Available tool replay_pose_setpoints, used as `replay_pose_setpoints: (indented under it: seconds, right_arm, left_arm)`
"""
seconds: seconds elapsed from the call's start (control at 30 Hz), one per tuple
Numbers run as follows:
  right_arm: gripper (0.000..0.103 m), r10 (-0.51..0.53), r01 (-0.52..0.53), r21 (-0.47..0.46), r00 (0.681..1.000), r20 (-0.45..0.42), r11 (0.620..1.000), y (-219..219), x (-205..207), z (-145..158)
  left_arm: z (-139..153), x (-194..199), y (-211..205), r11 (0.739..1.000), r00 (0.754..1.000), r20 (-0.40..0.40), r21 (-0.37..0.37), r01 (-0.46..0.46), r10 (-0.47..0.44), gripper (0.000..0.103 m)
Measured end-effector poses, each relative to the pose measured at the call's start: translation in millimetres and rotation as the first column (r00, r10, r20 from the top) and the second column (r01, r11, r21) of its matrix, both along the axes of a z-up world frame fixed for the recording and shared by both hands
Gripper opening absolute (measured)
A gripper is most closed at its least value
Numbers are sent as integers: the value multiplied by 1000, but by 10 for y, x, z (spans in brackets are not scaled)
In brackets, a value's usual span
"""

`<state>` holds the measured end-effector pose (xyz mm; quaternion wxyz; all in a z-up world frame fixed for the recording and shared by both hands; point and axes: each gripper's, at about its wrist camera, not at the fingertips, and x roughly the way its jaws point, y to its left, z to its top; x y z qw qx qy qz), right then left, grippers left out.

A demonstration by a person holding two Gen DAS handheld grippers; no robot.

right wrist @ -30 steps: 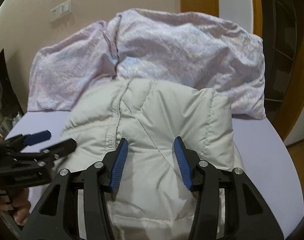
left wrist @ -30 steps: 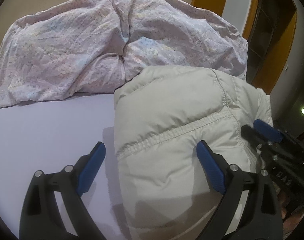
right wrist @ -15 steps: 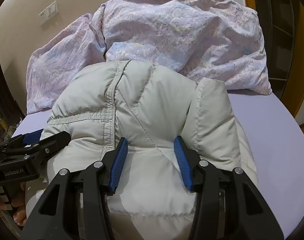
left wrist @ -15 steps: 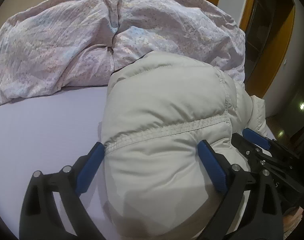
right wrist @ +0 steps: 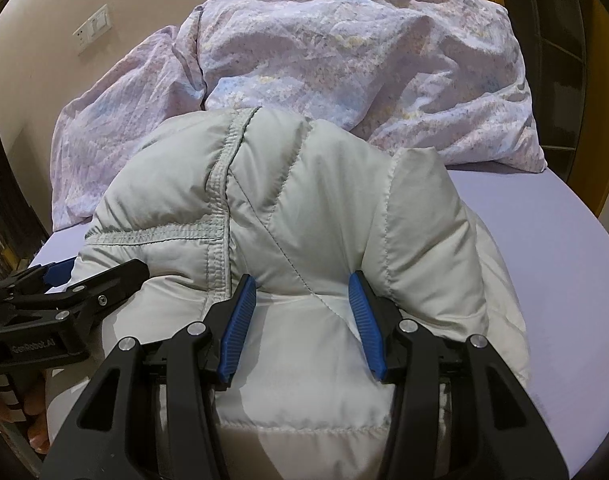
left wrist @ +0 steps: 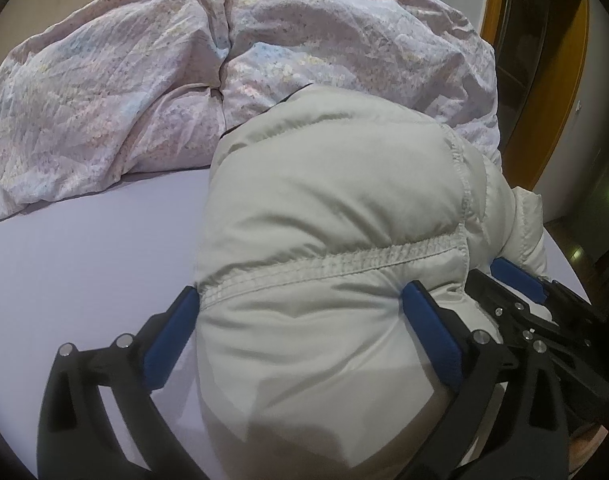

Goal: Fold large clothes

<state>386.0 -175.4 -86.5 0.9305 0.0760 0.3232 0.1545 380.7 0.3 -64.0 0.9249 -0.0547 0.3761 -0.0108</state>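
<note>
A puffy off-white down jacket (left wrist: 324, 200) lies bundled on the lilac bed sheet (left wrist: 84, 260). My left gripper (left wrist: 300, 292) straddles the jacket's near bulge along a stitched seam. Its jaws are opening very wide, and the padding fills the gap without being pinched. My right gripper (right wrist: 302, 280) is shut on a thick fold of the jacket (right wrist: 304, 208), which creases at both blue pads. In the left wrist view the right gripper (left wrist: 516, 280) sits at the jacket's right side. In the right wrist view the left gripper (right wrist: 100, 270) sits at its left side.
A crumpled pink floral duvet (left wrist: 144, 80) is heaped across the far side of the bed behind the jacket. An orange wooden door frame (left wrist: 560, 80) stands to the right. A wall socket plate (right wrist: 92, 28) is on the beige wall. Bare sheet (right wrist: 564, 260) lies right of the jacket.
Both grippers have sunk and pushed forward onto the jacket, which now bulges larger. The left jaws, earlier half off the jacket, now straddle it.
</note>
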Motion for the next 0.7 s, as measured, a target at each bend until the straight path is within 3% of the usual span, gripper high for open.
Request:
replay_pose_setpoints:
  seconds: [0.7]
  right_arm:
    - [50, -15, 15, -31, 1000, 28, 999, 45, 10, -116]
  left_arm:
    - [-68, 27, -60, 998, 999, 35, 54, -13, 11, 101]
